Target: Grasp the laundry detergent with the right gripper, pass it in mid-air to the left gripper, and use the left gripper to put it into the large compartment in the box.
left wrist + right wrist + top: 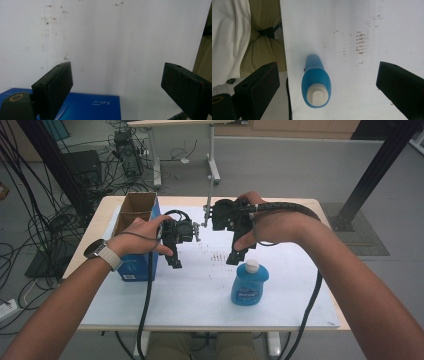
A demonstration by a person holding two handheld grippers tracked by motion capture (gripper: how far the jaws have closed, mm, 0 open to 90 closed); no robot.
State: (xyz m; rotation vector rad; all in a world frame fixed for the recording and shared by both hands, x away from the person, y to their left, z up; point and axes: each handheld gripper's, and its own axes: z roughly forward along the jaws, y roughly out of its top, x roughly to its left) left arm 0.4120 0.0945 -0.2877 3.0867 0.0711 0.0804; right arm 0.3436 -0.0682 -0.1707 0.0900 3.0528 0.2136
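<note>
Both grippers hang above the white table top with their jaws spread wide and nothing between them. Nearest the person stands a blue bottle [250, 284], upright on the white mat [200, 290], its long axis vertical and its white cap [252, 265] pointing straight up. In the right gripper view the cap faces the camera, and the bottle sits between the two black jaws but well below them, touching neither.

Just beyond the bottle, the right gripper [239, 251] points down and slightly toward the person, right above the cap. The right hand [272, 222] grips its body from above, wrist bent, the forearm running in from the lower right with a black cable [310, 305] trailing beside it.

To the left, the left gripper [172, 255] also tilts down over bare mat. The left hand [142, 236], with a watch [102, 252] on the wrist, holds it beside a blue cardboard box [135, 235] whose top is open. A corner of that box shows under the jaws in the left gripper view.

Farther off, tangled cables [40, 220] lie on the grey floor.
</note>
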